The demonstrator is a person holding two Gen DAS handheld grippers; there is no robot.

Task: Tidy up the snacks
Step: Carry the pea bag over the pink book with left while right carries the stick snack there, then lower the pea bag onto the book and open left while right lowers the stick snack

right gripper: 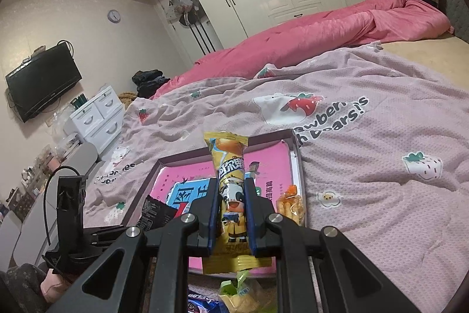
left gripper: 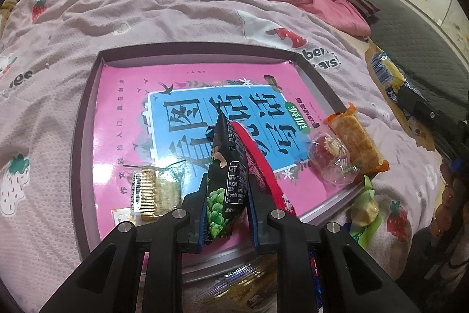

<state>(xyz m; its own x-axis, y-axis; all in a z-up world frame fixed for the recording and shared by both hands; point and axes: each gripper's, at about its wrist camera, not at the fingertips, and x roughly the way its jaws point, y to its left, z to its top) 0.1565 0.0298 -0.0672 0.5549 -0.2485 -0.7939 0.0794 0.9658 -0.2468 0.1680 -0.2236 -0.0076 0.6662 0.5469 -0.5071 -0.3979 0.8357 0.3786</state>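
A shallow tray (left gripper: pixel 85 119) with a pink and blue printed bottom lies on the bed. My left gripper (left gripper: pixel 225 189) is shut on a black snack bag with green peas (left gripper: pixel 227 172), upright over the tray's near part. A red packet (left gripper: pixel 261 163) leans beside it. A cracker pack (left gripper: pixel 156 191) lies in the tray at the near left. My right gripper (right gripper: pixel 231 195) is shut on a yellow cartoon-cow snack bag (right gripper: pixel 230 166), held above the tray's (right gripper: pixel 296 154) near edge. The left gripper's black bag (right gripper: pixel 154 211) shows at the left of the right wrist view.
An orange wafer pack (left gripper: pixel 356 143) and a clear wrapped sweet (left gripper: pixel 331 157) lie at the tray's right edge. A green-wrapped snack (left gripper: pixel 365 210), a blue packet (right gripper: pixel 202 302) and more snacks lie near me on the pink strawberry blanket (left gripper: pixel 205 16). A rolled pink quilt (right gripper: pixel 322 40) lies behind.
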